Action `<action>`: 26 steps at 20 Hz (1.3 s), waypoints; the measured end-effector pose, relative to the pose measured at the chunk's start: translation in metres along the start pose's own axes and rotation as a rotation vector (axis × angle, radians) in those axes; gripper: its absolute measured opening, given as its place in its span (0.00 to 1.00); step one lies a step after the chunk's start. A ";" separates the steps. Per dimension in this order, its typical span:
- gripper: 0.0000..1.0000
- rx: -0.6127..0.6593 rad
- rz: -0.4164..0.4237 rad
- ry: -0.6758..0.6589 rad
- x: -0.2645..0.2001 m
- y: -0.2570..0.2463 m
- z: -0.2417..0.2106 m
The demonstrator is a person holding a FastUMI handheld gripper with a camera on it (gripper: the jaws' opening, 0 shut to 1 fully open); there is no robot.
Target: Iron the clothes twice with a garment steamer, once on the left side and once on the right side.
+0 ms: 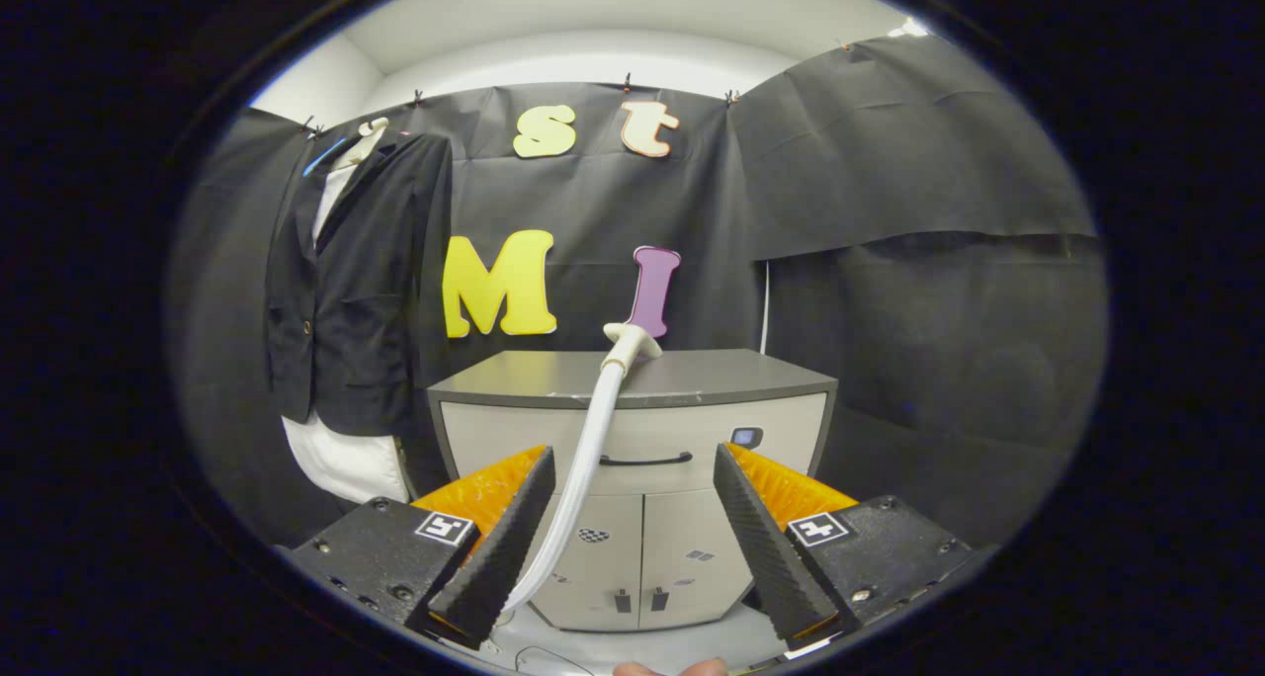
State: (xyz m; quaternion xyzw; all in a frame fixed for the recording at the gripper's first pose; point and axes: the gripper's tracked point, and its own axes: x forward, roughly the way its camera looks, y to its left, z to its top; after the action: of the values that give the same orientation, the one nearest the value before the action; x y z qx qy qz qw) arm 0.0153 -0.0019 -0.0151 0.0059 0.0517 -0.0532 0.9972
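Here, nearest the camera, the gripper (632, 538) has its two fingers spread wide apart, w/ nothing pressed between them. A bit of a person's finger (670, 668) peeks in just below, at the very bottom. A white hose (578, 478) rises up through the gap between the fingers, running close beside the left finger; whether it touches that finger can't be told. The right finger is well apart from it.

Just ahead of the fingers stands a low cabinet (632, 498), serving as the bench: grey top, pale front, one drawer w/ a dark curved handle (645, 460) and two doors below. A small dark button or badge (747, 437) sits at the drawer's upper right; too small to make out more.

The hose ends at the garment steamer head (631, 343), pale and off-white, which sits at or just above the bench top near its back edge, tilted toward the right. Can't tell if it rests on the top or hangs over it.

Beyond the bench & off to the left, a dark blazer (356, 291) hangs on a hanger (374, 126) against the black cloth wall (919, 261), w/ a white shirt (346, 464) under it showing at the collar and below the hem. The blazer is well apart from the steamer head. Above the cloth, a white wall and ceiling (593, 24).
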 end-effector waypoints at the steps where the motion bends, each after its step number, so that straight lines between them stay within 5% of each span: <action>1: 1.00 -0.002 -0.011 0.003 0.000 0.003 -0.002; 9: 1.00 0.023 -0.102 -0.016 -0.002 0.024 0.020; 16: 1.00 0.067 0.009 0.027 0.048 0.052 0.047; 26: 1.00 0.103 0.089 0.116 0.164 0.028 0.098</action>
State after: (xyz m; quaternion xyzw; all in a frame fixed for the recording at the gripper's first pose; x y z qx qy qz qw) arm 0.1905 0.0070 0.0659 0.0626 0.1060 -0.0112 0.9923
